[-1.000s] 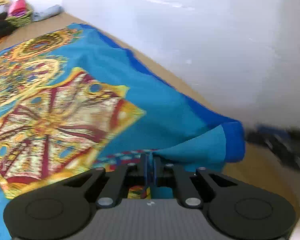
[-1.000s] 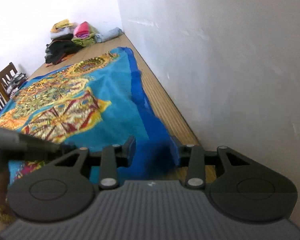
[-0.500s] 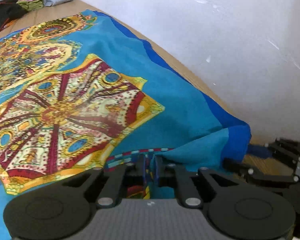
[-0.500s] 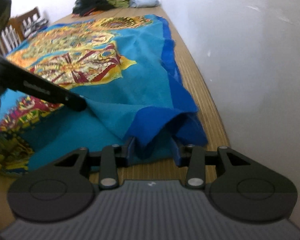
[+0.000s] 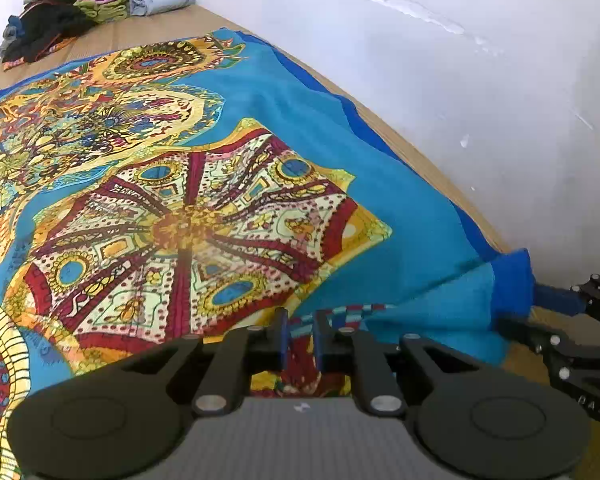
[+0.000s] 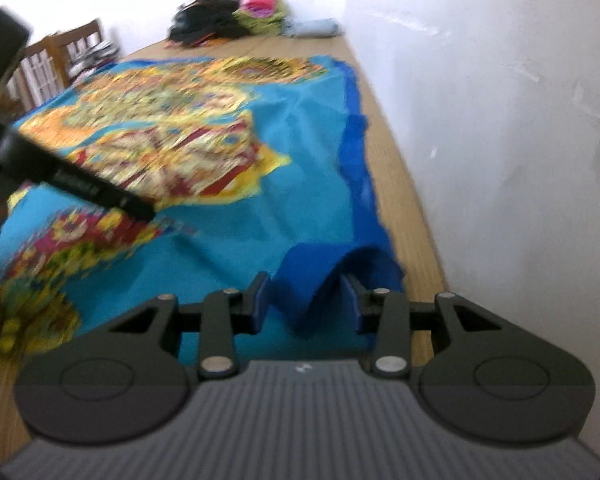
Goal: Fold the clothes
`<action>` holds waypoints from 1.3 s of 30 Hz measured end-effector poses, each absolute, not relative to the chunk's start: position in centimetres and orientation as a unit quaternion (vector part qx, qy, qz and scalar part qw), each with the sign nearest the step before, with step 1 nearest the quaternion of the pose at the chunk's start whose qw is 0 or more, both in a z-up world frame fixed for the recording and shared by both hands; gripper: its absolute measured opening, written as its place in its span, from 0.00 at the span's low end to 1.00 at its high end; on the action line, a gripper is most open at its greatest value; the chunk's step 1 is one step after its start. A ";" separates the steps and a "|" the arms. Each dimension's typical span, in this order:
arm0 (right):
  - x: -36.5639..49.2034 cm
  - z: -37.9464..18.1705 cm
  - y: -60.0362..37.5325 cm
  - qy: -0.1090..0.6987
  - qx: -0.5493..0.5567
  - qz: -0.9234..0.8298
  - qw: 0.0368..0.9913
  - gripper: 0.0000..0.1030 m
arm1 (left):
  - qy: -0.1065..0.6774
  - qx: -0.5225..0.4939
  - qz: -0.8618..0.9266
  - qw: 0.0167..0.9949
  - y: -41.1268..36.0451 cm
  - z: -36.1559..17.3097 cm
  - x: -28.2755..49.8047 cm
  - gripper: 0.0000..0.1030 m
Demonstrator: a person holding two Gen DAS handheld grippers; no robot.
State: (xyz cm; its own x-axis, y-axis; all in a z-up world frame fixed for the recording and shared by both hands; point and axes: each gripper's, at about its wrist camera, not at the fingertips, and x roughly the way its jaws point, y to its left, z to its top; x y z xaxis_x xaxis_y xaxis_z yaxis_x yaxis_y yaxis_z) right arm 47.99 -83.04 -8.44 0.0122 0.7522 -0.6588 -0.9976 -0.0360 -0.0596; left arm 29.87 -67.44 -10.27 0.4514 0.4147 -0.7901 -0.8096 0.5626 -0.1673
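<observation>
Blue pads on my left tool (image 5: 300,338) are easing apart right now, with the patterned edge of the cloth (image 5: 308,184) between them; the gap is small and I can't tell that they press on the fabric any more. My right tool (image 6: 306,300) stands half open, straddling a raised hump of the dark blue border (image 6: 324,272), the pads to either side of the fold and not pinching it.

To do this step well, I judge I should let the left edge drop cleanly before drawing that tool back, so nothing snags and drags the layer out of line. The right one needs to close low on the hump and catch both layers of the corner, not just the top one.

Outward from the tools: the cloth spreads away from both, flat on the desk (image 6: 384,120), its blue border running along beside the white wall (image 5: 440,100) on my right. A pile of clothes (image 5: 72,12) sits at the far end, well apart.
</observation>
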 end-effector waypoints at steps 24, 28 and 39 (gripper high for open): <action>47.1 -5.9 -83.8 0.233 -0.287 0.674 0.640 0.05 | 0.361 -0.260 0.406 0.798 -74.6 -7.3 21.2 0.25; 48.7 0.6 -88.7 0.239 -0.281 0.661 0.654 0.05 | 0.379 -0.258 0.419 0.784 -76.2 -7.5 18.2 0.28; 48.5 -0.6 -90.6 0.181 -0.465 0.506 0.704 0.05 | 0.419 -0.279 0.422 0.754 -79.1 -9.7 13.9 0.30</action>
